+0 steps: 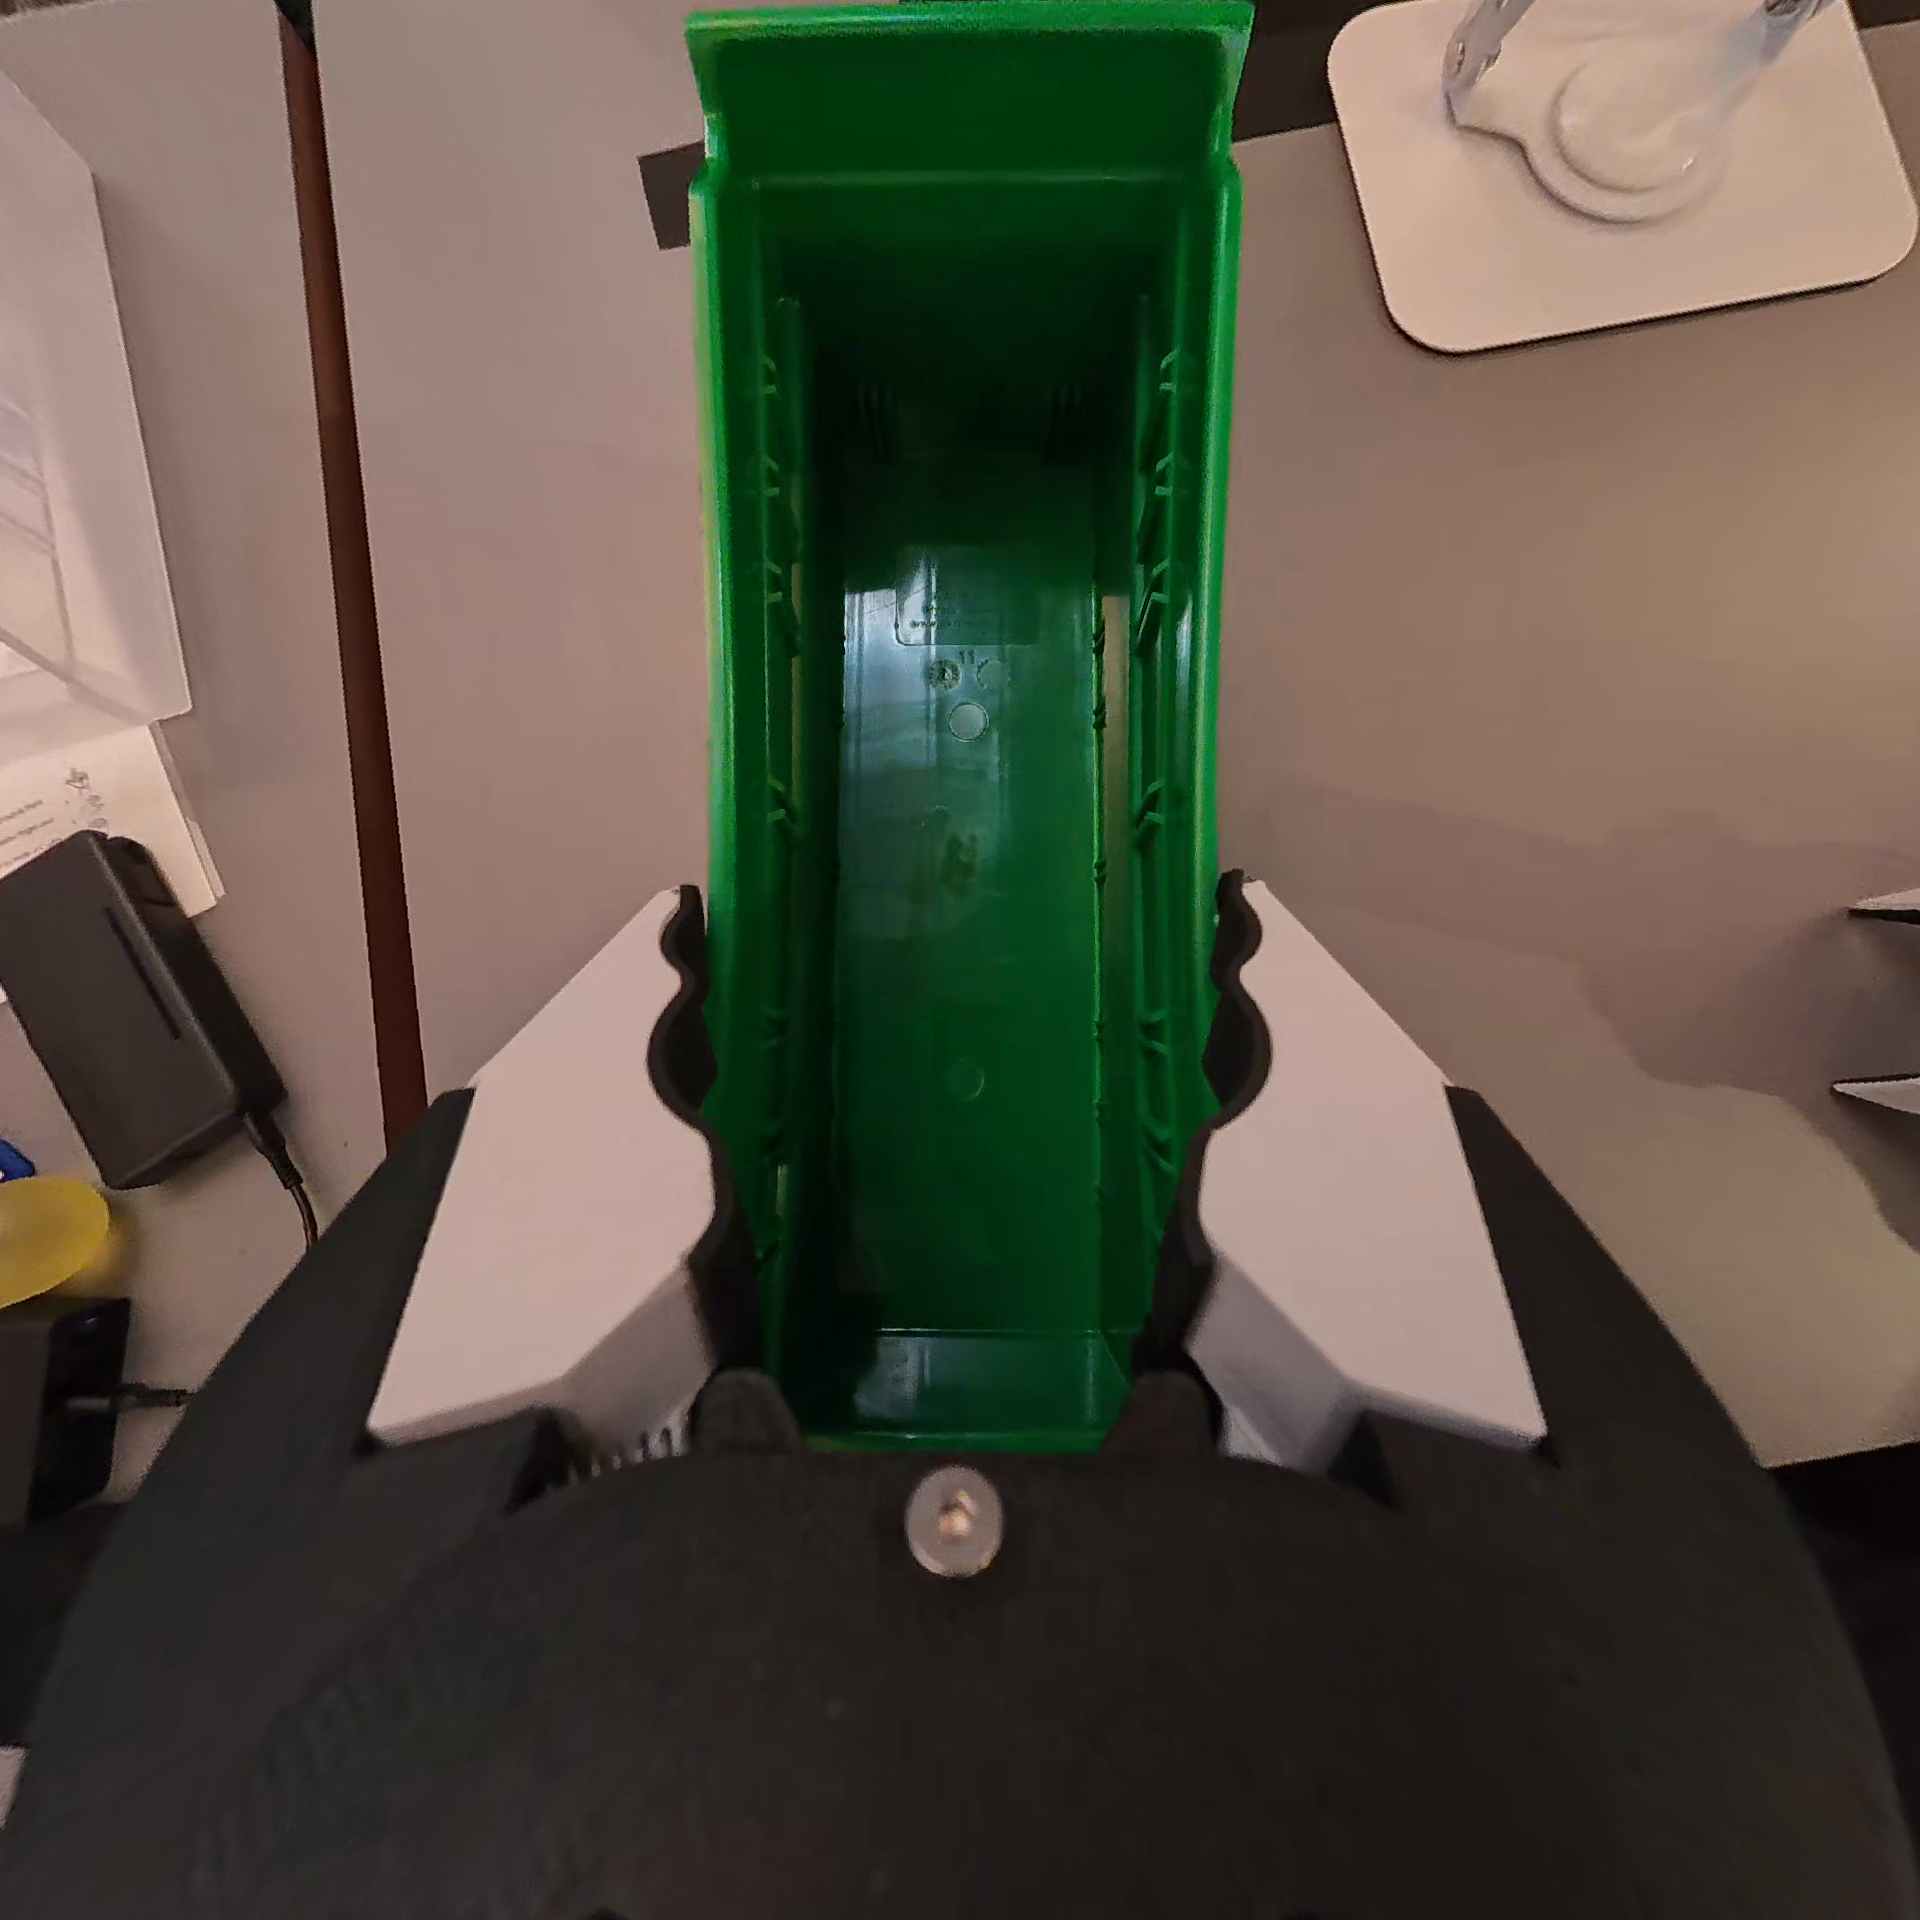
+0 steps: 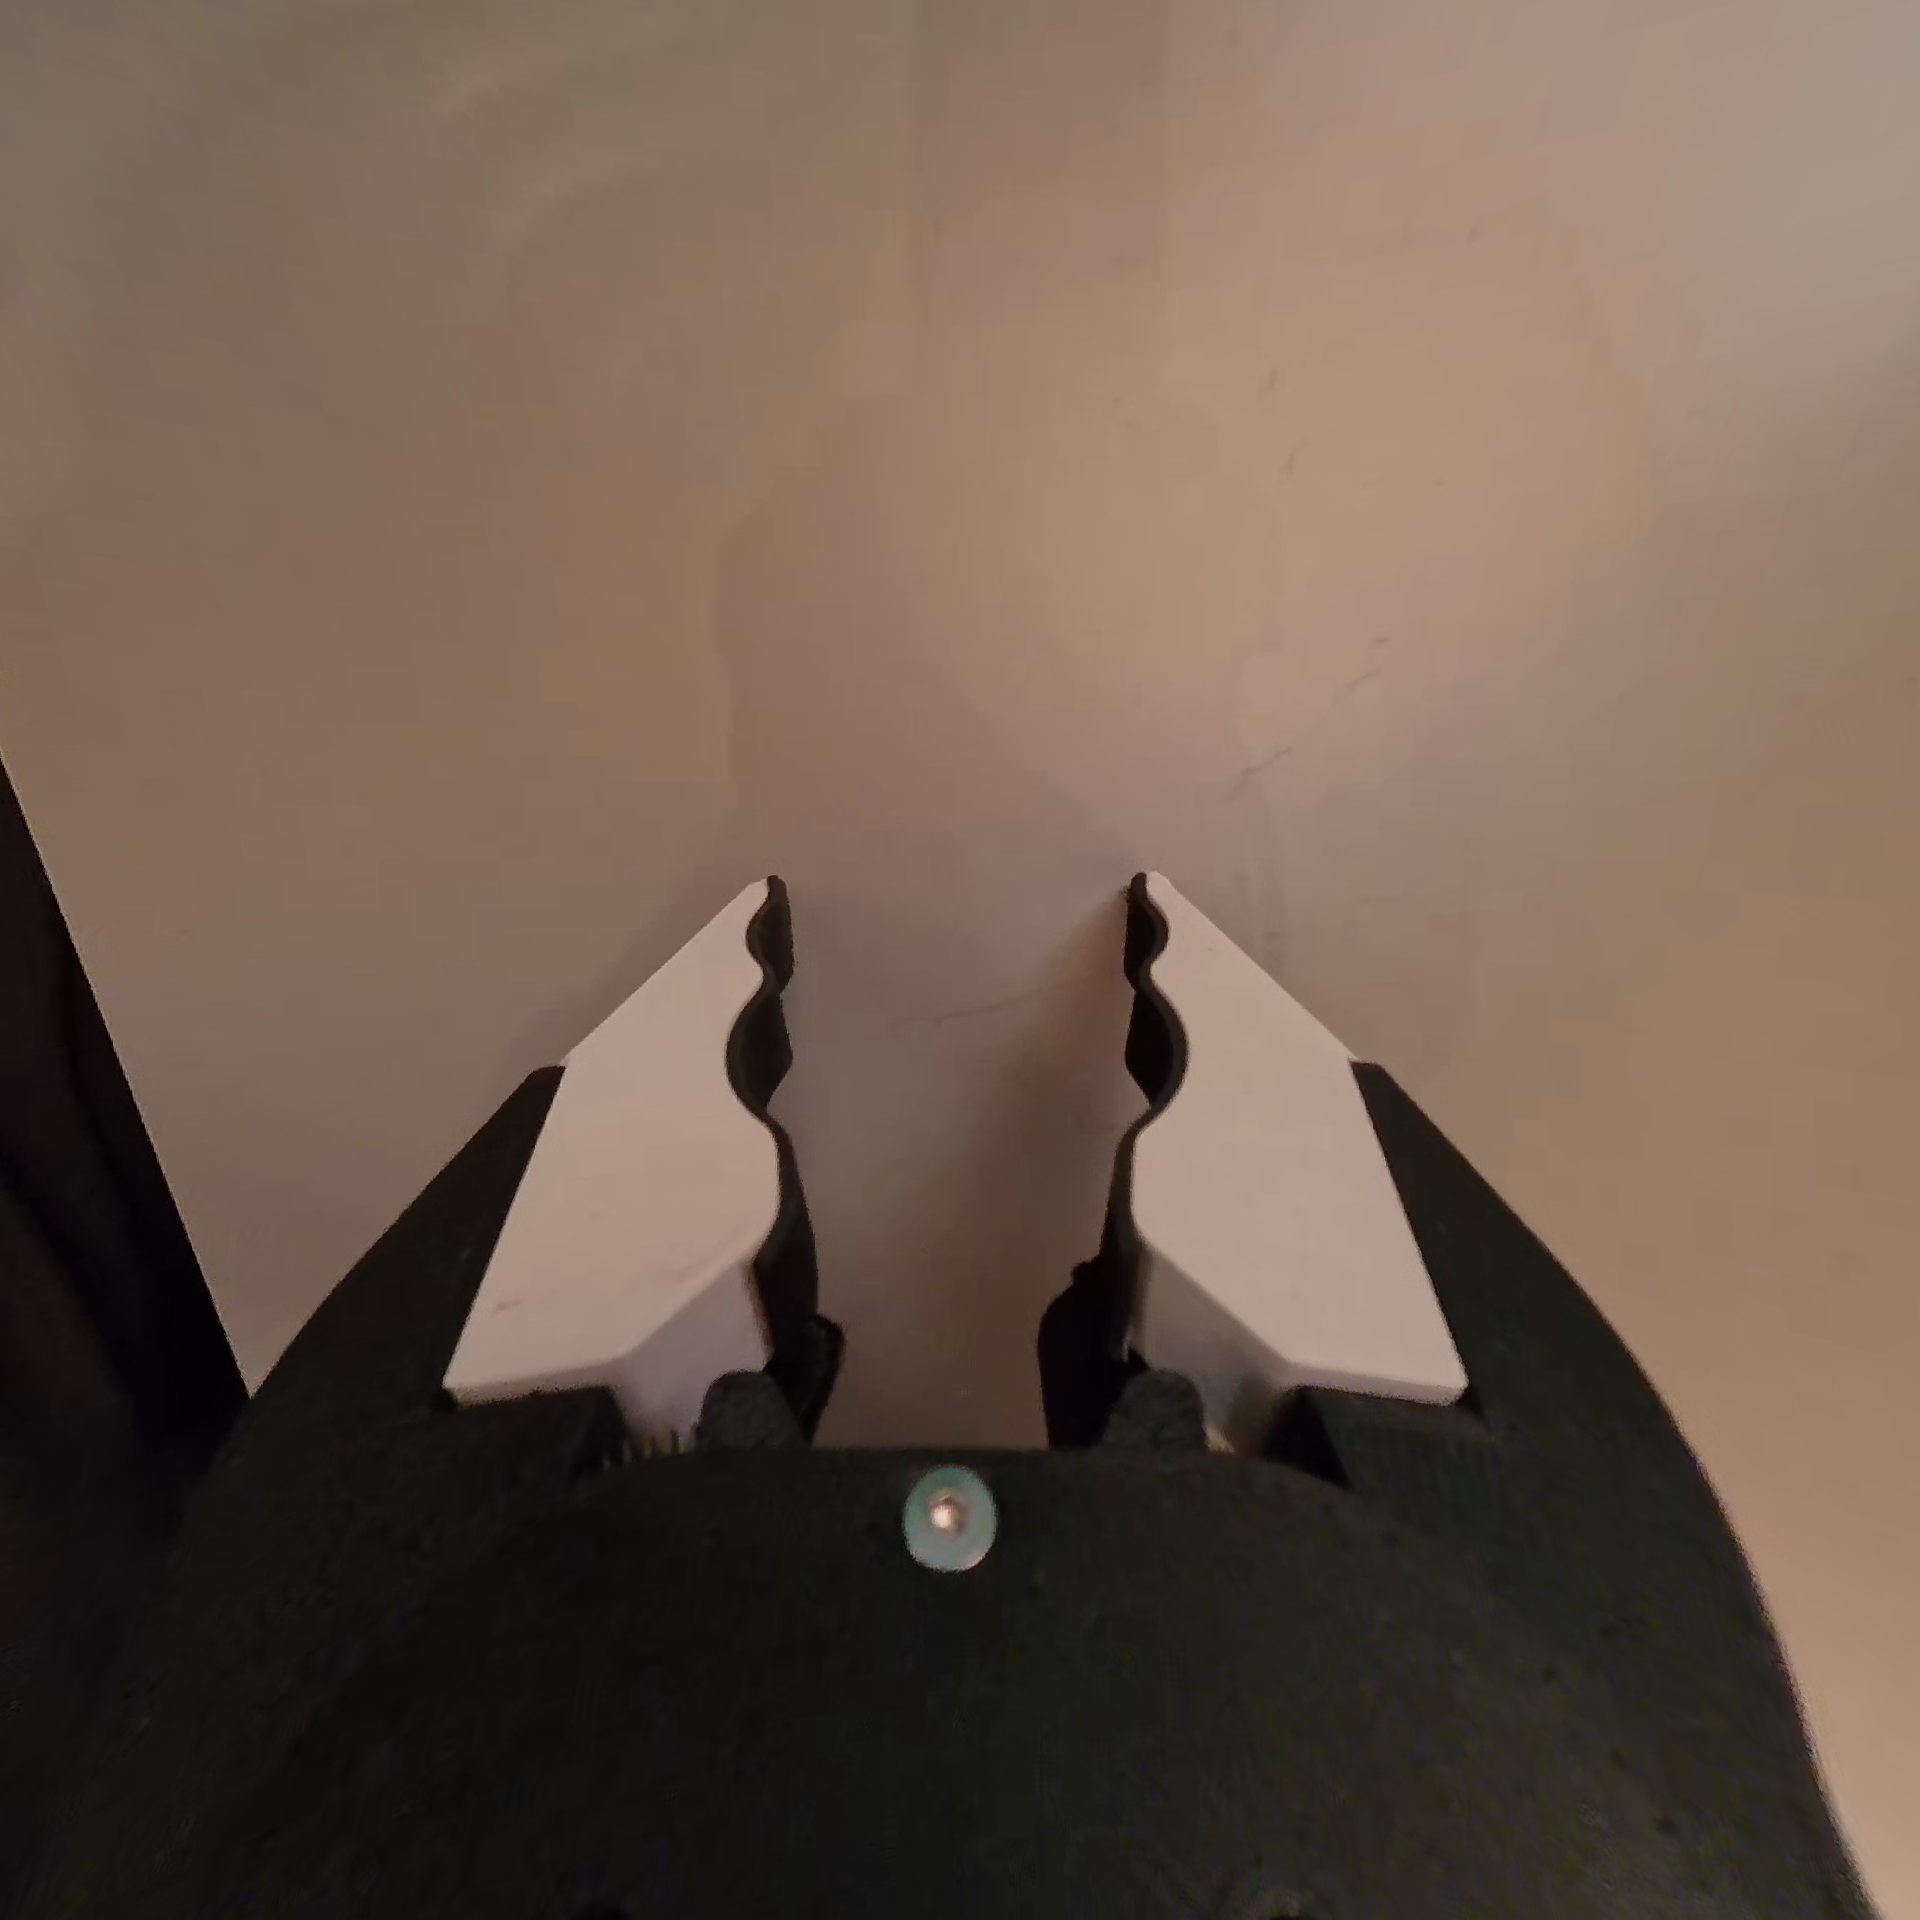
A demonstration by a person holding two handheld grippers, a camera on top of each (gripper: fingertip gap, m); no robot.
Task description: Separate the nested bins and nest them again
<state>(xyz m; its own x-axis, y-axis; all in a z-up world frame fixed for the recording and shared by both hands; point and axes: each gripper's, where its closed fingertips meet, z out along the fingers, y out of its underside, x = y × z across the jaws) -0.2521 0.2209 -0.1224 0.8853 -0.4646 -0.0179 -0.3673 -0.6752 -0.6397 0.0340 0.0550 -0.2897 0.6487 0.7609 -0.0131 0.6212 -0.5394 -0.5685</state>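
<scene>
A long green plastic bin (image 1: 966,727) fills the middle of the left wrist view, its open side facing the camera and its empty inside showing. My left gripper (image 1: 961,914) is shut on it, one finger on each outer side wall near its near end. I cannot tell whether a second bin is nested around it. My right gripper (image 2: 958,894) is open and empty above the bare beige table top (image 2: 1039,468). No bin shows in the right wrist view.
In the left wrist view a white rounded base with a clear stand (image 1: 1621,166) lies at the far right. A dark power brick (image 1: 125,997) with a cable, white papers (image 1: 73,520) and a yellow disc (image 1: 47,1236) lie at the left. A brown strip (image 1: 343,582) runs along the left.
</scene>
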